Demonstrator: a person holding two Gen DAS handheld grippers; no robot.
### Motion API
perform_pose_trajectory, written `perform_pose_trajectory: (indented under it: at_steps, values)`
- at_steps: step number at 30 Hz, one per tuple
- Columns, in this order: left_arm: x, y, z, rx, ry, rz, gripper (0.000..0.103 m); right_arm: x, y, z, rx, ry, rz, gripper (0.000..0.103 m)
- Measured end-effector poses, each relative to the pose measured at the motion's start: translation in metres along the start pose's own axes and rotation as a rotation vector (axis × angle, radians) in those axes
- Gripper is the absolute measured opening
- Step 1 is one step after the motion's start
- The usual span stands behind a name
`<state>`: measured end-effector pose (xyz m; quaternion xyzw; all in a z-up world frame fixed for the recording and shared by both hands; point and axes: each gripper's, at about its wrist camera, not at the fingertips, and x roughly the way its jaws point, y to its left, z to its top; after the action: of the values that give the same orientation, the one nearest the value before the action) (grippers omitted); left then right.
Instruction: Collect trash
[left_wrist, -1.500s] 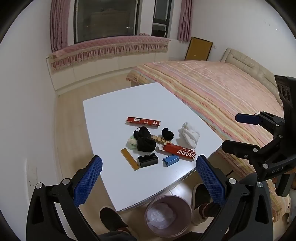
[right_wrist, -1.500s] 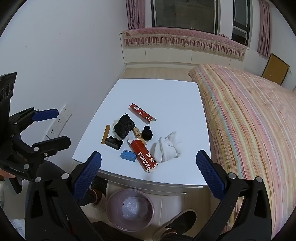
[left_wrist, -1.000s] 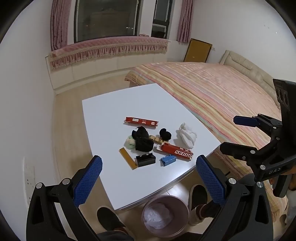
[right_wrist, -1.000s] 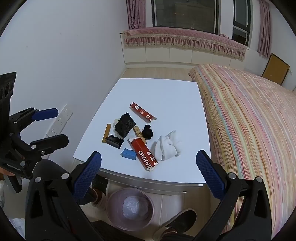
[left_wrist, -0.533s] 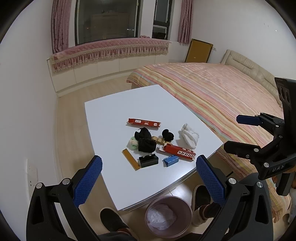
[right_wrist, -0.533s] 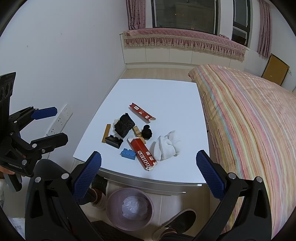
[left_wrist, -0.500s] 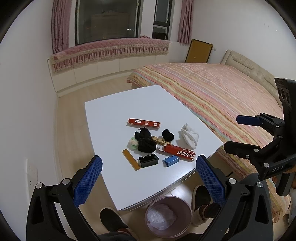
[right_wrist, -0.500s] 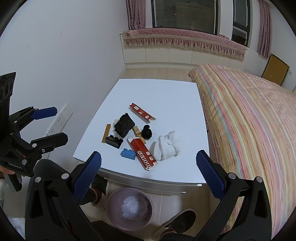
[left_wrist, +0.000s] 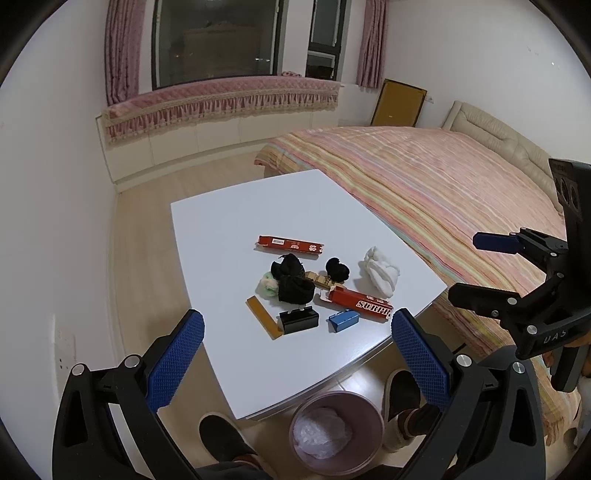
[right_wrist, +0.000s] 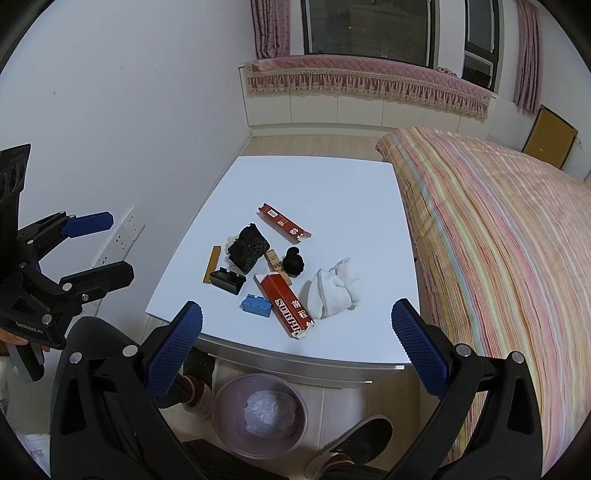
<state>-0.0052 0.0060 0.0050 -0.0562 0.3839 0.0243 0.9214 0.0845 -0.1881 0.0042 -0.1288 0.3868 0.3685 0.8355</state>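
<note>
Trash lies in a cluster on the white table (left_wrist: 236, 218) (right_wrist: 332, 184): a long red box (left_wrist: 290, 243) (right_wrist: 283, 223), a red SURPRISE box (left_wrist: 359, 303) (right_wrist: 289, 308), a white crumpled cloth (left_wrist: 381, 272) (right_wrist: 332, 288), black wads (left_wrist: 293, 284) (right_wrist: 248, 247), a small blue box (left_wrist: 344, 319) (right_wrist: 256, 305), a black clip (left_wrist: 298, 320) (right_wrist: 228, 280) and a tan strip (left_wrist: 264, 321) (right_wrist: 212, 264). A pink bin (left_wrist: 334, 430) (right_wrist: 260, 410) stands on the floor below the near edge. My left gripper (left_wrist: 295, 354) (right_wrist: 92, 247) and right gripper (right_wrist: 295, 350) (left_wrist: 480, 266) are both open and empty, held above and short of the table.
A bed with a striped cover (left_wrist: 424, 177) (right_wrist: 498, 221) runs along the table's right side. A white wall with sockets (right_wrist: 122, 236) is on the left. The person's shoes (left_wrist: 221, 432) (right_wrist: 354, 439) flank the bin.
Both views shift only slightly back and forth. Both grippers stay open and nothing on the table has moved.
</note>
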Motion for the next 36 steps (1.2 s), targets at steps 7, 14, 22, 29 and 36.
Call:
perform_pose_trajectory:
  at_steps: [7,14,22,29,36]
  values:
    - [0.002,0.002,-0.002,-0.014,0.005,0.001,0.097,0.003,-0.002,-0.003,0.001,0.003,0.002,0.100]
    - [0.005,0.003,-0.004,-0.030,0.019,-0.006,0.097,0.003,-0.002,-0.003,0.002,0.004,0.001,0.100]
    - [0.009,0.005,-0.006,-0.046,0.036,-0.014,0.097,0.008,-0.003,-0.006,0.005,0.014,0.003,0.100]
    - [0.020,0.011,-0.010,-0.072,0.068,0.005,0.097,0.017,-0.006,-0.009,0.010,0.030,0.008,0.100]
    - [0.049,0.022,-0.010,-0.125,0.125,0.048,0.097,0.038,-0.016,-0.008,0.026,0.059,0.006,0.100]
